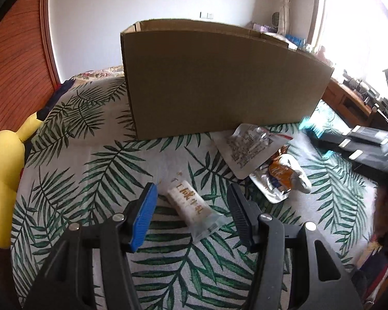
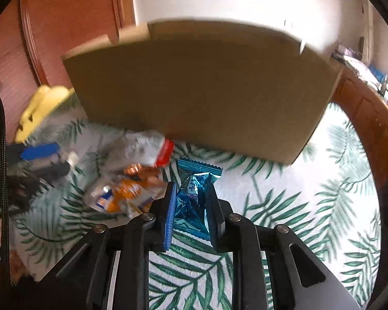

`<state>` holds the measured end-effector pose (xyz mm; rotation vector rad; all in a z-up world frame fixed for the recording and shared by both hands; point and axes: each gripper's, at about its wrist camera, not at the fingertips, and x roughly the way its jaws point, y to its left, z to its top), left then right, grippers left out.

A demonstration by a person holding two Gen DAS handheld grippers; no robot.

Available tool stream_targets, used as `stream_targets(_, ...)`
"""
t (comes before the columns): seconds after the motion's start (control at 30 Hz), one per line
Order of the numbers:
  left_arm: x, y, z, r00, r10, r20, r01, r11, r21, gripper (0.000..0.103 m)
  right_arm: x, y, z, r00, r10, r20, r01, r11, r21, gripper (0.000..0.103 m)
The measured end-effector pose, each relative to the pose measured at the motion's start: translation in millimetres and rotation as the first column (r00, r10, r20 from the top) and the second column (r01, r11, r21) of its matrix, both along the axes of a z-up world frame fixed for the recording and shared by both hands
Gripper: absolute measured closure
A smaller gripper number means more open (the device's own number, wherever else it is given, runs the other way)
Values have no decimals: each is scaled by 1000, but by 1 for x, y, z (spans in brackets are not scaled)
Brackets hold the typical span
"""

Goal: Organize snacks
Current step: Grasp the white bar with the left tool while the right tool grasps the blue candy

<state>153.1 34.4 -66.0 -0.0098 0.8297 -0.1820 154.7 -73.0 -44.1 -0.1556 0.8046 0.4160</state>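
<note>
from my left wrist camera i see the left gripper (image 1: 191, 201) with its fingers apart, straddling a white snack bar (image 1: 192, 209) that lies flat on the leaf-print cover (image 1: 95, 170); the pads stand clear of it on both sides. only this view shows that bar sharply, plus the printed back of a flat silver pouch (image 1: 248, 147) leaning toward the foot of the cardboard box (image 1: 219, 82), and an orange-and-silver packet (image 1: 282, 175) just beside it.

my right wrist camera gives what the left cannot: the right gripper (image 2: 191, 193) clamped on a shiny blue wrapper (image 2: 194, 196), its crimped top edge sticking out ahead of the fingertips. the same orange packet (image 2: 124, 196) and silver pouch (image 2: 142, 147) lie to the left of it, blurred, and the left gripper's blue pad (image 2: 40, 151) shows at the far left.

the box stands upright on the cover with its top flaps open; i can't see inside it. a yellow plush toy (image 1: 5, 165) sits at the bed's edge against a wooden panel (image 1: 15, 59). white wall behind, bright window (image 1: 354, 25) and a wooden desk (image 1: 349, 98) to the right.
</note>
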Motion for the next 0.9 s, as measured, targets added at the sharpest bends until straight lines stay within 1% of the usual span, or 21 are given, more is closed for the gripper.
stream_targets(0.13,5,-2,-4,1000,14,-22,-14,1000,4,48,-11,-6,45,993,1,116,-5,999,32,83)
stream_targets(0.2,8,-2,-5,999,24,-29,-24,1000,4,53,-11,-8,65,986,-7,166,1,999,36,83)
stream_targets(0.23,10,-2,-6,999,31,-40,-31,999,10,57,-7,-9,75,981,-15,191,8,999,37,83)
stream_targets(0.27,12,-1,-7,998,33,-46,-33,999,9,61,-4,-9,81,979,-20,205,13,999,35,83)
stream_targets(0.3,13,-1,-9,998,33,-56,-33,999,2,63,3,-9,87,976,-29,215,22,999,31,83)
stream_targets(0.33,14,0,-9,998,34,-51,-34,999,6,68,13,-9,92,974,-41,221,35,999,29,83)
stream_targets(0.4,15,-1,-10,998,33,-49,-32,999,11,76,29,-9,97,973,-61,223,53,998,41,83)
stream_targets(0.43,14,0,-10,999,26,-47,-26,1000,6,82,35,-10,98,973,-66,222,58,997,44,83)
stream_targets(0.53,13,-1,-11,999,16,-42,-16,1000,15,83,59,-7,97,975,-87,206,79,996,48,83)
stream_targets(0.67,11,-2,-8,999,8,-36,-8,1000,5,83,75,4,83,979,-97,178,95,995,25,81)
stream_targets(0.73,10,-2,-5,1000,4,-27,-4,1000,-4,83,79,5,79,981,-101,166,99,995,18,71)
stream_targets(0.83,7,-1,0,1000,-2,-9,2,1000,-7,83,76,5,76,983,-92,158,90,996,19,66)
stream_targets(0.9,5,-1,4,1000,-4,-3,4,1000,-12,83,71,5,77,981,-87,173,86,996,14,63)
